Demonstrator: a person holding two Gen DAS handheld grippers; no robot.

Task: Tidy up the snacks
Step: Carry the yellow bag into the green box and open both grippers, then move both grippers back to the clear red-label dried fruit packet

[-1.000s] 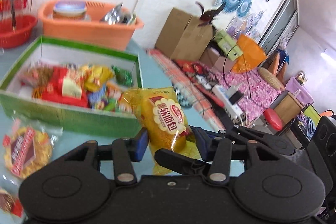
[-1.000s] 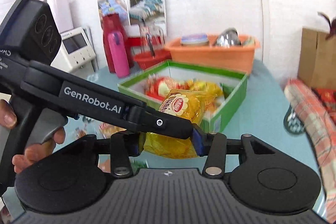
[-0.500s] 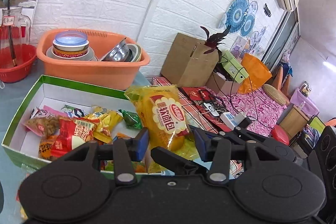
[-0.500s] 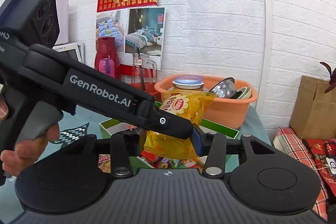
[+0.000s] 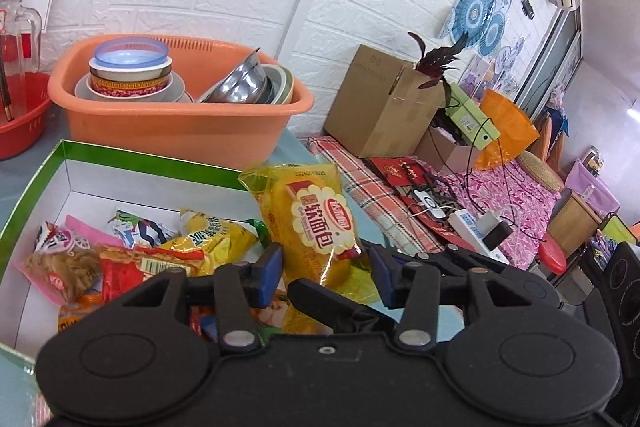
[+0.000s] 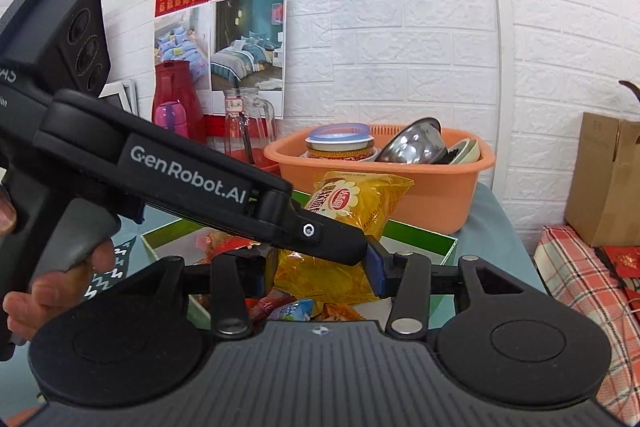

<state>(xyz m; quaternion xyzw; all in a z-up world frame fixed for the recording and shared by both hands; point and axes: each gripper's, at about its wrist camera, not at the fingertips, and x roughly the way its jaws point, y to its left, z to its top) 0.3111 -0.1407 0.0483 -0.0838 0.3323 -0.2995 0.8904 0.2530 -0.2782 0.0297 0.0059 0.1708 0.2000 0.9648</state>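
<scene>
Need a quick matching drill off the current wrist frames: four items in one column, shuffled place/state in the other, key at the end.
Items:
1. yellow bread packet
2. steel bowl
3. glass pitcher
4. cardboard box

Places/states:
A. tilted inside the orange basin
B. held up between two sets of jaws, above the green box
C. against the wall, beyond the plaid cloth
D. standing by the red basket, next to the basin

Pairs: 1-B, 2-A, 3-D, 4-C
</scene>
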